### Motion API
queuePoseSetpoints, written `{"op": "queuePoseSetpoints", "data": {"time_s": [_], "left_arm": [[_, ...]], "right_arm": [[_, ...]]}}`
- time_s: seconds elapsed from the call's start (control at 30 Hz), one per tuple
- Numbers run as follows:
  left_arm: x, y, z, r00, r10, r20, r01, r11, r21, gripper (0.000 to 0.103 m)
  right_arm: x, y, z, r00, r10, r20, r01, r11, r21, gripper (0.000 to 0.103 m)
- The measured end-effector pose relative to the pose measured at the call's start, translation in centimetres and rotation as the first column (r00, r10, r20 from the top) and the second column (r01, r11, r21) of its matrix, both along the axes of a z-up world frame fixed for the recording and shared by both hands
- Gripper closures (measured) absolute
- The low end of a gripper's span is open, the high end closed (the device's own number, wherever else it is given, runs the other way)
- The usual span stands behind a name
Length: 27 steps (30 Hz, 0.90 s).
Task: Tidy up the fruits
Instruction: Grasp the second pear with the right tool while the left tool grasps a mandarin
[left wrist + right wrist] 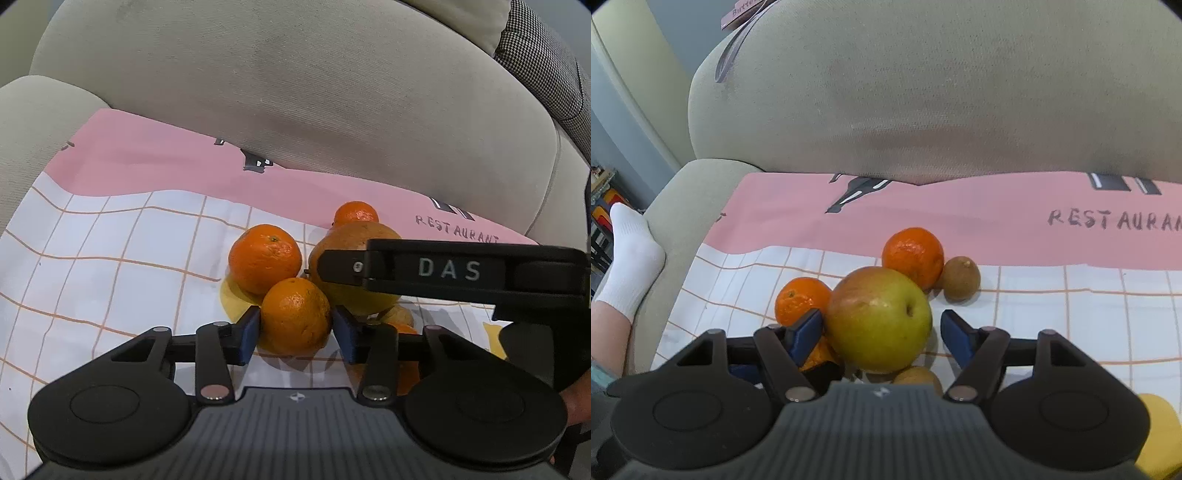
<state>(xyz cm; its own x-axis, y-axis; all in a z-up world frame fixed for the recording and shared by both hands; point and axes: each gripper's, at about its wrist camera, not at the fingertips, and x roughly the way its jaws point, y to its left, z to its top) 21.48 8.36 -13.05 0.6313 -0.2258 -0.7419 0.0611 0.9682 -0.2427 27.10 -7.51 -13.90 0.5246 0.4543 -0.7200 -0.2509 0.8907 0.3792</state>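
Fruit lies heaped on a pink and white checked cloth spread over a beige sofa seat.

From the left wrist camera, the left gripper has its blue pads against both sides of the nearest orange, pinching it low over the cloth. A second orange sits just behind, touching the first, and a third peeks from behind a big yellow-green apple. The right gripper, seen side-on and marked DAS, crosses in front of that apple; from this view I cannot tell how its jaws stand.

From the right wrist camera, the right gripper is spread around the apple: the left pad touches the fruit, while the right pad stands just clear. An orange sits just left of the apple, another lies behind it, and a small brown kiwi rests against that one. A white-socked foot rests at the sofa's arm.
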Motion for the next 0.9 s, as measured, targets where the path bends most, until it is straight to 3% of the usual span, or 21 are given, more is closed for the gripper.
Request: {"op": "queuePoseSetpoints", "data": {"time_s": [0.2, 0.43, 0.6, 0.9], "left_arm": [[0.0, -0.3, -0.1, 1.000, -0.002, -0.005, 0.002, 1.000, 0.008, 0.055], [-0.2, -0.4, 0.2, 1.000, 0.010, 0.007, -0.010, 1.000, 0.015, 0.057], [-0.7, -0.4, 1.1, 1.000, 0.019, 0.018, -0.019, 1.000, 0.013, 0.057], [-2.8, -0.8, 4.0, 0.997, 0.026, 0.074, -0.026, 1.000, 0.001, 0.057]], "right_arm": [[0.3, 0.0, -0.8, 0.999, 0.002, -0.033, -0.001, 0.999, 0.038, 0.041], [-0.2, 0.5, 0.0, 1.000, 0.014, -0.002, -0.014, 1.000, 0.000, 0.041], [-1.0, 0.5, 1.7, 0.997, 0.015, 0.070, -0.013, 0.999, -0.034, 0.042], [-3.6, -1.9, 5.6, 0.993, -0.015, 0.120, 0.022, 0.998, -0.053, 0.042]]}}
